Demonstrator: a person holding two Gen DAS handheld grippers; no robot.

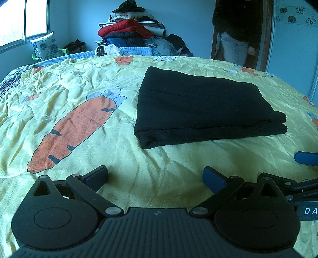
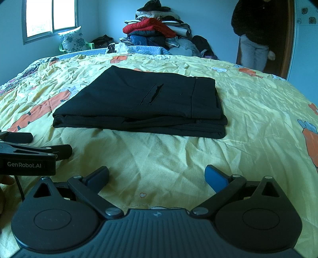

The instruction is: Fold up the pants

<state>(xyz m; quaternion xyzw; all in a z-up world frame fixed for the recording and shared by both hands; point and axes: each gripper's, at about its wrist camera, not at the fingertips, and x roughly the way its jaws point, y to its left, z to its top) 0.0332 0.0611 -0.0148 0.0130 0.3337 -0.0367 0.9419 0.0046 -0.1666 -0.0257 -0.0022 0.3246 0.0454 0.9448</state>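
Black pants (image 1: 200,105) sit folded on the bed (image 1: 169,170).
The left hand-held gripper (image 1: 155,176) and right hand-held gripper (image 2: 157,176) gape wide, holding nothing. A bump could mess up the neat stack.

The pants (image 1: 206,107) lie folded flat on the bedspread (image 1: 155,168), right of centre in the left wrist view and centre-left in the right wrist view. The left gripper (image 1: 155,176) sits at the bottom of its frame, before the pants and apart from them; the right gripper (image 2: 157,176) likewise, just beside it on the right. Behind the bed, top centre, a clothes pile (image 2: 157,31) stands against the wall. A window (image 2: 50,17) is upper left, a person (image 2: 254,37) upper right.
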